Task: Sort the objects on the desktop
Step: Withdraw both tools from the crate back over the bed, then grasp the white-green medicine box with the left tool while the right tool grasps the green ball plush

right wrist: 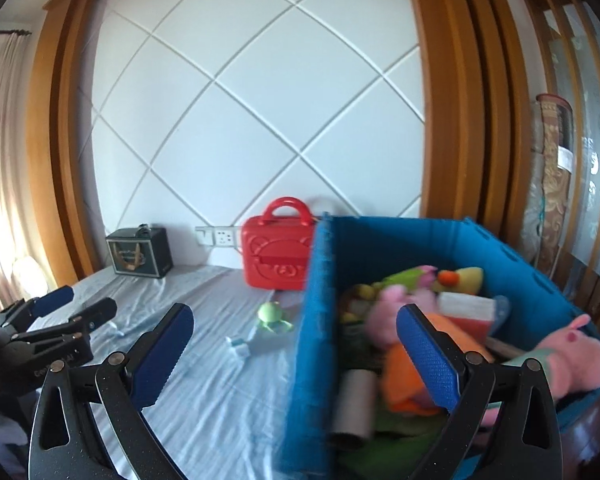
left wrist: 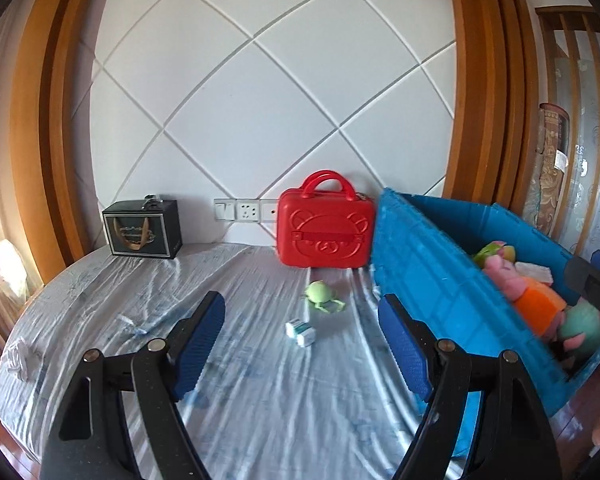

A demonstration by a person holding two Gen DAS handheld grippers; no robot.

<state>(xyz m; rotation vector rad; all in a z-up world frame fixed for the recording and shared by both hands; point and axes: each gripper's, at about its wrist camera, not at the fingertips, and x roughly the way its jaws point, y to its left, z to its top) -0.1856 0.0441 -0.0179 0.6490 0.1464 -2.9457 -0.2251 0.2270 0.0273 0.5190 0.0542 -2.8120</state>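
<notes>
A small green plush toy (left wrist: 320, 295) (right wrist: 271, 314) lies on the grey tablecloth (left wrist: 140, 288), with a little white-and-teal box (left wrist: 301, 331) (right wrist: 238, 345) just in front of it. At the right stands a blue bin (left wrist: 432, 276) (right wrist: 312, 320) holding pink, orange and yellow plush toys (right wrist: 404, 328) and a grey roll (right wrist: 354, 404). My left gripper (left wrist: 302, 344) is open and empty, short of the small box. My right gripper (right wrist: 294, 354) is open and empty, straddling the bin's left wall. The left gripper also shows at the left edge of the right wrist view.
A red bear-embossed case (left wrist: 325, 229) (right wrist: 278, 256) stands against the back wall beside the bin. A black gift box (left wrist: 142, 230) (right wrist: 139, 254) sits at the back left. Wall sockets (left wrist: 242, 211) are behind. Crumpled white tissue (left wrist: 22, 358) lies near the table's left edge.
</notes>
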